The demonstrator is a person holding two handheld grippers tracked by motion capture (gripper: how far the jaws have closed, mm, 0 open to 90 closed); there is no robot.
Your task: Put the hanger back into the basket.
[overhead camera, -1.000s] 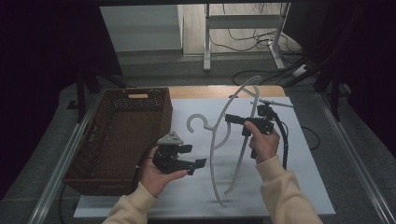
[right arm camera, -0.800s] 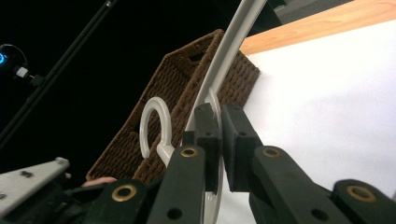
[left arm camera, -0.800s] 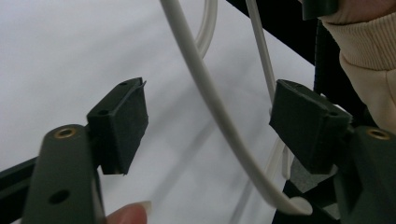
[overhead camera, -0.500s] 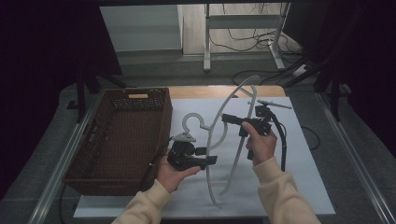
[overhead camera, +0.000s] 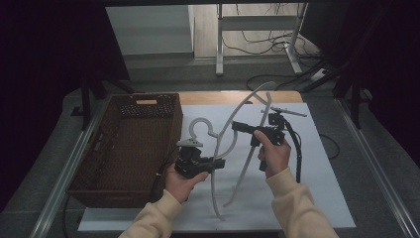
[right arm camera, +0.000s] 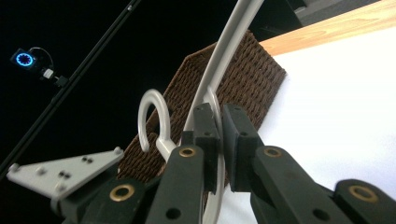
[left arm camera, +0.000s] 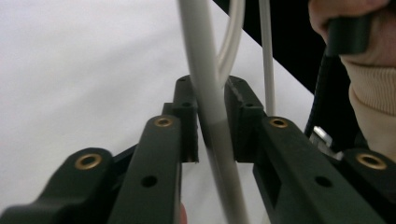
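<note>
A pale grey clothes hanger (overhead camera: 236, 113) hangs tilted above the white mat (overhead camera: 317, 163), its hook (overhead camera: 198, 124) pointing toward the basket. My right gripper (overhead camera: 236, 125) is shut on the hanger near its neck; in the right gripper view the pads (right arm camera: 205, 126) squeeze the thin rod (right arm camera: 229, 32) below the hook (right arm camera: 152, 100). My left gripper (overhead camera: 220, 162) has just been closing, and its jaws now clamp the lower arm of the hanger. In the left gripper view that rod (left arm camera: 196, 46) runs between the pads (left arm camera: 187, 112) of the left gripper (left arm camera: 211, 86).
A brown wicker basket (overhead camera: 129, 144) stands on the left of the table, close beside the left hand. A wooden table strip (overhead camera: 208, 97) lies behind the mat. Table legs and cables (overhead camera: 257, 44) sit on the floor beyond.
The left gripper has moved right to the hanger and closed on its lower arm. The right gripper has kept its grip and stayed about where it was.
</note>
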